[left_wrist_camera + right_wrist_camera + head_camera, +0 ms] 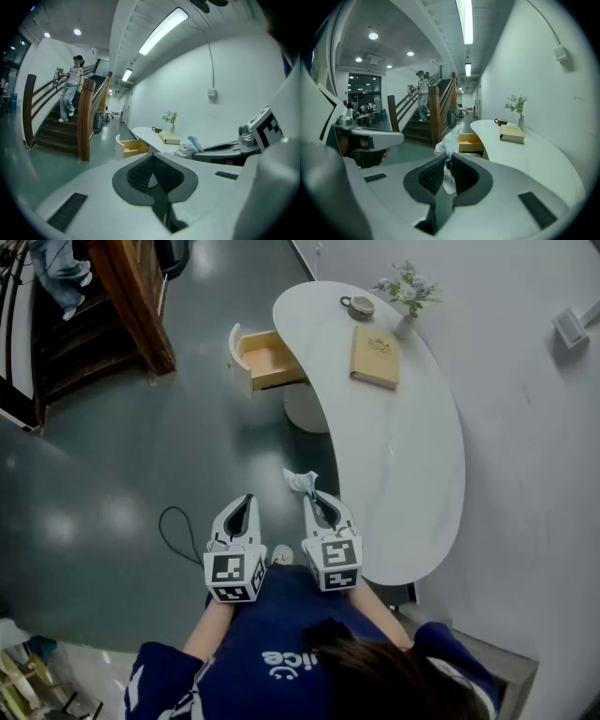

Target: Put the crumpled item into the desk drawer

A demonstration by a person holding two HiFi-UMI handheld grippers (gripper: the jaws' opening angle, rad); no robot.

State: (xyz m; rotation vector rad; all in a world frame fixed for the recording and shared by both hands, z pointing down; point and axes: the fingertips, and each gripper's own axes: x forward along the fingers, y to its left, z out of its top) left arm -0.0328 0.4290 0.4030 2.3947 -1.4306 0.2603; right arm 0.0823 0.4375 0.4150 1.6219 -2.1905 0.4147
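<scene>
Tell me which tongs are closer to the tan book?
Right. The right tongs, gripping the crumpled item, hover beside the desk edge short of the book; the left tongs sit farther left over the floor.

The head camera looks steeply down onto the white desk (pixel 412 456) and floor (pixel 122 446). Each gripper camera sits close behind its jaws, facing ahead; both share the open drawer (pixel 132 148) and staircase (pixel 51 133).

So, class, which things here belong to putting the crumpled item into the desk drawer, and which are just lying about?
Job: crumpled white-and-blue item, gripped in the right tool; open wooden drawer; curved white desk.

Lying about: tan book; small grey mug; white vase of flowers; black cable loop on the floor; left tool, shut and empty.
</scene>
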